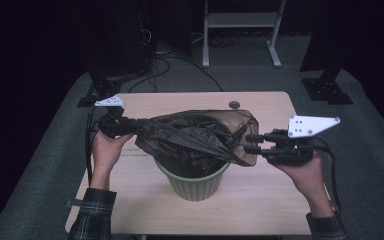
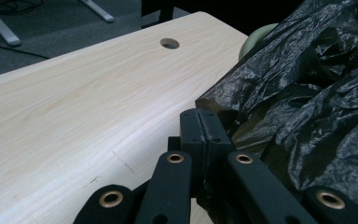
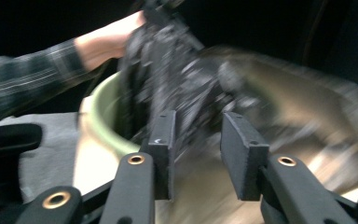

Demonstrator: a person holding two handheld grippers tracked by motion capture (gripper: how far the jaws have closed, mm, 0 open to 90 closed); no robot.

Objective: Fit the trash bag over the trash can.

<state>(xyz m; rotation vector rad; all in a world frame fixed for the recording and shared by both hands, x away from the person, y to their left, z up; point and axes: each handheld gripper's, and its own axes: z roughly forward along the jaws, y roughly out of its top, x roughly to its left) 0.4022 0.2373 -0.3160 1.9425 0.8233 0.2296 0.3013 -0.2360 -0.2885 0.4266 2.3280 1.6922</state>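
A pale green bin stands at the middle of the wooden table. A black plastic bag is stretched across above its mouth. My left gripper is shut on the bag's left end; in the left gripper view the jaws meet tight against the bag, with the bin rim behind. My right gripper is open at the bag's right edge. In the blurred right gripper view its jaws stand apart with the bag just ahead over the bin.
A round cable hole sits near the table's far edge. Beyond the table are a white desk frame, cables on grey carpet, and black stands at back left and back right. The table is bare in front of the bin.
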